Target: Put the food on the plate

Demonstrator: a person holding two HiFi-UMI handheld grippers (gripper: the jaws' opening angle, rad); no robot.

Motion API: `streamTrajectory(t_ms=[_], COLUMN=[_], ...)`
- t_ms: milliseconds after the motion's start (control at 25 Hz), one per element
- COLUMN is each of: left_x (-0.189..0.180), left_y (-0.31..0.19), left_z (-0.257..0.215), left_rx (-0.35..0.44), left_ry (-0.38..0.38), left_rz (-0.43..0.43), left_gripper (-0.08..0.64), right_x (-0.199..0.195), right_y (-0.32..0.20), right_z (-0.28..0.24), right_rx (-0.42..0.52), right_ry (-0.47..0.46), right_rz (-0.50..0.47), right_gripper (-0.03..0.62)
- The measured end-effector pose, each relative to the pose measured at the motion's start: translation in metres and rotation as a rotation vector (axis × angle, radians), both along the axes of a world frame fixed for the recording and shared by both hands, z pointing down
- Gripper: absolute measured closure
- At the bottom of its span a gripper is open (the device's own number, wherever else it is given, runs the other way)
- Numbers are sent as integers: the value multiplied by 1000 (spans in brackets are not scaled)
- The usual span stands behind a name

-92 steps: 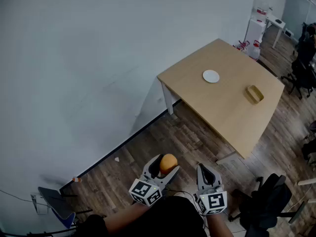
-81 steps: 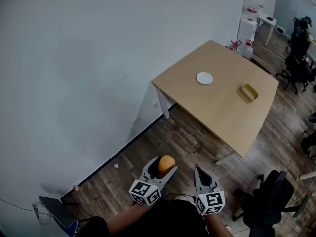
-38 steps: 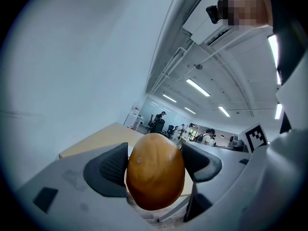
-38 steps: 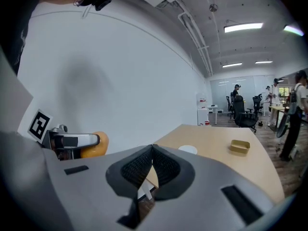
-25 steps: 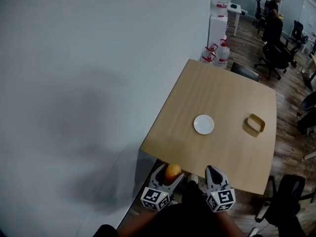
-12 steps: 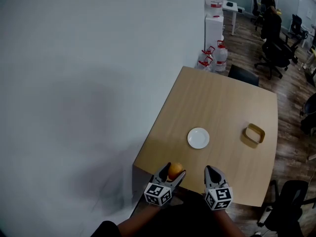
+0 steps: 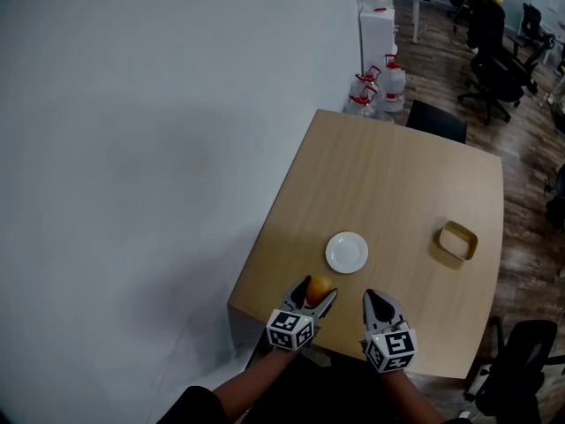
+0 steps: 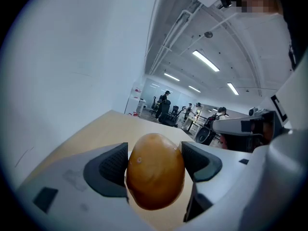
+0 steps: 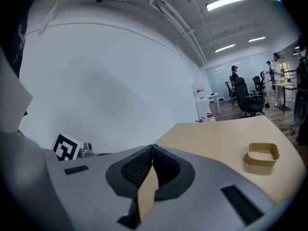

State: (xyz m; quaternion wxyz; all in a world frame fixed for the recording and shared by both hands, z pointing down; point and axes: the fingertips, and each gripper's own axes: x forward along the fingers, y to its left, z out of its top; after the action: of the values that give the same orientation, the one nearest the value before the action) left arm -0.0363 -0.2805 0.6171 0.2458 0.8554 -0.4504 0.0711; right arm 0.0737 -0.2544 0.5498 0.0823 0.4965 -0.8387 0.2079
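Observation:
My left gripper (image 7: 316,293) is shut on a round orange-brown piece of food (image 7: 319,287), which fills the middle of the left gripper view (image 8: 155,170) between the dark pads. It hovers over the near edge of the wooden table (image 7: 397,184), just short of the small white plate (image 7: 347,252). My right gripper (image 7: 373,302) is beside it to the right, jaws shut with nothing between them; in the right gripper view the pads (image 9: 139,166) meet at the tips.
A small tan open container (image 7: 457,241) sits on the table right of the plate, also seen in the right gripper view (image 9: 263,155). White wall runs along the left. Water jugs (image 7: 380,87), a white cabinet and office chairs (image 7: 490,51) stand beyond the table.
I have walked from the far floor up to the table. Both grippers now reach over its near edge, and the plate is much closer. The left gripper has kept the food throughout.

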Motion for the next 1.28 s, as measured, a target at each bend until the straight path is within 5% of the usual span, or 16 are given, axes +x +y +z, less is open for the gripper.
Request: streamTrajectory(t_ms=[720, 1280], left_x=[17, 46], left_y=[-100, -132], left_z=[106, 180], left_rx=[-130, -188], left_ry=[-185, -293], left_rz=[39, 132], left_gripper=[238, 238], right_x=[7, 73], right_y=[-49, -80], right_z=[30, 48], right_rx=[-67, -114], right_ry=[-7, 28], right_rz=[-34, 64], right_gripper=[532, 532])
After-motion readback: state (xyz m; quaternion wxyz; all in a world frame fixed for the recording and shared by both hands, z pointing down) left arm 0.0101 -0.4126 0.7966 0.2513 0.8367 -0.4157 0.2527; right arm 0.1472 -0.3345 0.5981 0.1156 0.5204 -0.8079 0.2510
